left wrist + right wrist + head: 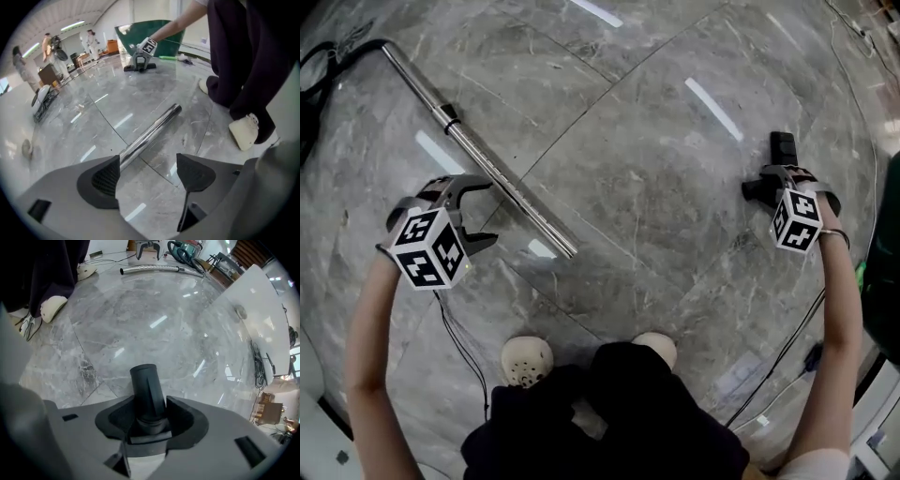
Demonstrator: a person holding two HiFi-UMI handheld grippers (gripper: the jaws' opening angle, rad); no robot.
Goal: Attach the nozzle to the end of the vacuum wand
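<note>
The chrome vacuum wand [487, 164] lies slantwise on the grey marble floor, its open end [570, 251] toward me. My left gripper [486, 212] hovers open beside the wand's lower stretch. In the left gripper view, the wand [150, 133] runs past the left pad, and nothing is between the jaws of the left gripper [147, 171]. The black nozzle [782, 145] lies on the floor at the right. My right gripper [766, 183] points down over it. In the right gripper view the nozzle [146, 390] sits between the jaws of the right gripper [149, 405], with a thin gap at each pad.
My two pale shoes [525, 361] [656, 349] stand near the wand's open end. A black hose [319, 66] leaves the wand's far end at the upper left. Thin cables [787, 347] trail on the floor. People and furniture [51, 51] stand far off; white panels [262, 319] lie at the right.
</note>
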